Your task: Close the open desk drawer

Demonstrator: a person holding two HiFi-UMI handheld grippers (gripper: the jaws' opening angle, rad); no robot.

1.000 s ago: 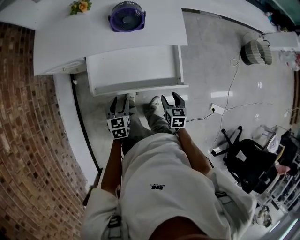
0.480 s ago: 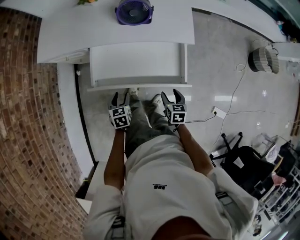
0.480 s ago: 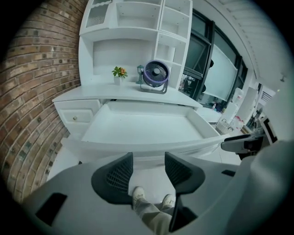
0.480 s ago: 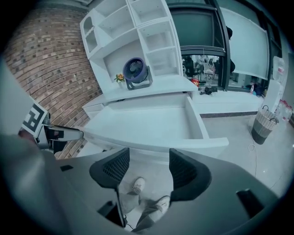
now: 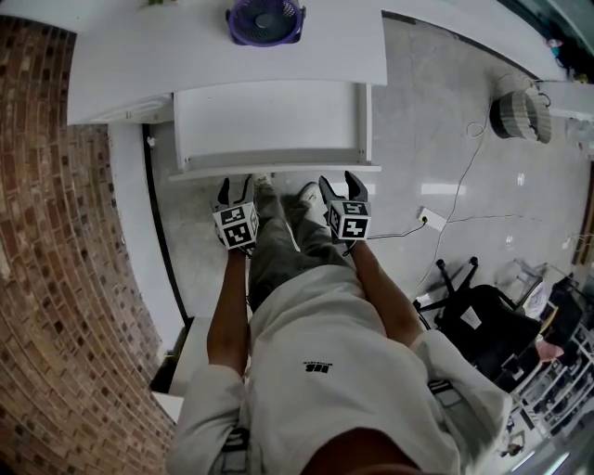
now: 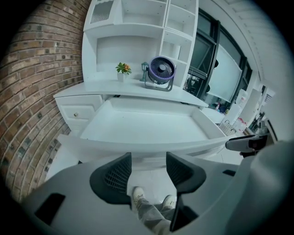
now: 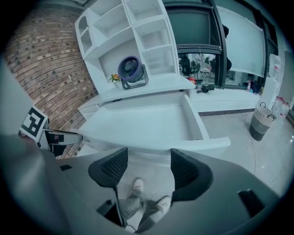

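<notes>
Open drawer (image 5: 269,125) jutting out from under desk (image 5: 223,51), fan (image 5: 265,20) on top. Left gripper (image 5: 235,188) and right gripper (image 5: 340,185) side by side just before its front edge, jaws of both apart, gripping nothing. Touching or not: cannot tell.

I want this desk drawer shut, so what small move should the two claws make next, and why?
Probably ease both forward onto the drawer's front panel, ready to push. The drawer stands pulled well out, and the left claw and right claw, both open and empty, appear to hang just short of that panel.
</notes>
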